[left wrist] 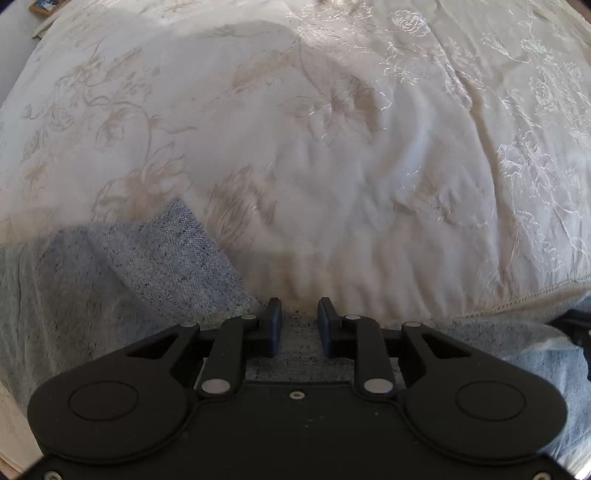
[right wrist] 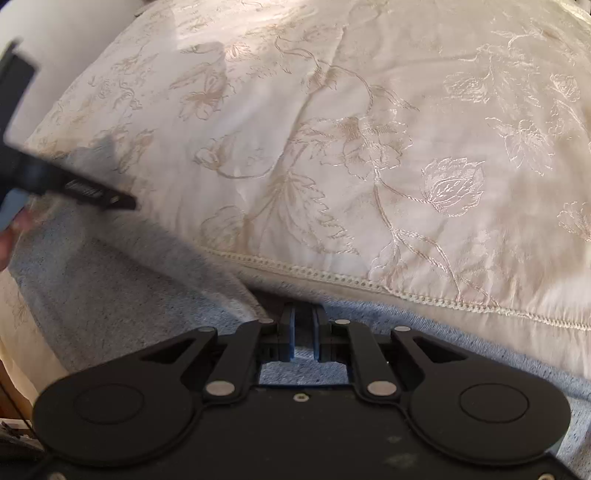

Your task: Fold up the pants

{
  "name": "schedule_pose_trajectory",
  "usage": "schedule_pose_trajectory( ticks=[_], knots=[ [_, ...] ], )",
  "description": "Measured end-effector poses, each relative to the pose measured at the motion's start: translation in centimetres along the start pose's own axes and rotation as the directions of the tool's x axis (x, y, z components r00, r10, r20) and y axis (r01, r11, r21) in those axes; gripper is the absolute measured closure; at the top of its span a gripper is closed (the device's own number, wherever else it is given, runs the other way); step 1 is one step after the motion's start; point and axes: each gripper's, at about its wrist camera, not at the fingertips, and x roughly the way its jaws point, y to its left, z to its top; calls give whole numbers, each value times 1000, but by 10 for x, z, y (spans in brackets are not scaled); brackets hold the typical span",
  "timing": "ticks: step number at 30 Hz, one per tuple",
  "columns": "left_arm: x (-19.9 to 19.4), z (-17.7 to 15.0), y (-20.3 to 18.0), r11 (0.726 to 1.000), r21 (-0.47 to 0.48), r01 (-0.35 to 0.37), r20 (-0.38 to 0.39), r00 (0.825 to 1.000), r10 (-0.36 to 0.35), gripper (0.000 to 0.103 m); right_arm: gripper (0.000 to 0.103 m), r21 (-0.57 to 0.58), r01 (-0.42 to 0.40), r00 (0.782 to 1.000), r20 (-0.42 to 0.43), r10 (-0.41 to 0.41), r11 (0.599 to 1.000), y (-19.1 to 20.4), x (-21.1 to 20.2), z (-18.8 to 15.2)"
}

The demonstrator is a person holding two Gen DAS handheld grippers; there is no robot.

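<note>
The pants (left wrist: 155,266) are grey-blue heathered knit, lying on a cream embroidered bedspread (left wrist: 332,147). In the left wrist view a folded corner of them sticks up at the left, and cloth runs under my left gripper (left wrist: 300,314), whose fingers stand a little apart over the pants' edge with cloth showing between them. In the right wrist view the pants (right wrist: 110,295) spread along the bottom below the bedspread's stitched hem (right wrist: 332,280). My right gripper (right wrist: 303,321) has its fingers close together with a narrow gap, grey cloth between them. The left gripper (right wrist: 92,192) shows at the left.
The bedspread (right wrist: 369,147) fills most of both views, wrinkled and puffed. A white wall (right wrist: 74,44) stands at the far left. A small framed object (left wrist: 42,5) lies at the top left corner beyond the bed.
</note>
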Motion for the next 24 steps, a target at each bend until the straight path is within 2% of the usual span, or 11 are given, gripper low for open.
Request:
schedule_pose_trajectory(
  ticks=[9,17,24],
  knots=[
    [-18,-28,20,998,-56,41,78,996,-37,70,91,-98,-64,996,-74,57,993,19,18,13],
    [-28,-31,44,988,-122,93,115,990,-79,70,91,-150,-136,990,-63,128,979,67,34,26],
    [-43,-33,63,980,-158,121,172,981,-94,70,91,-181,-163,987,-33,160,970,113,56,47]
  ],
)
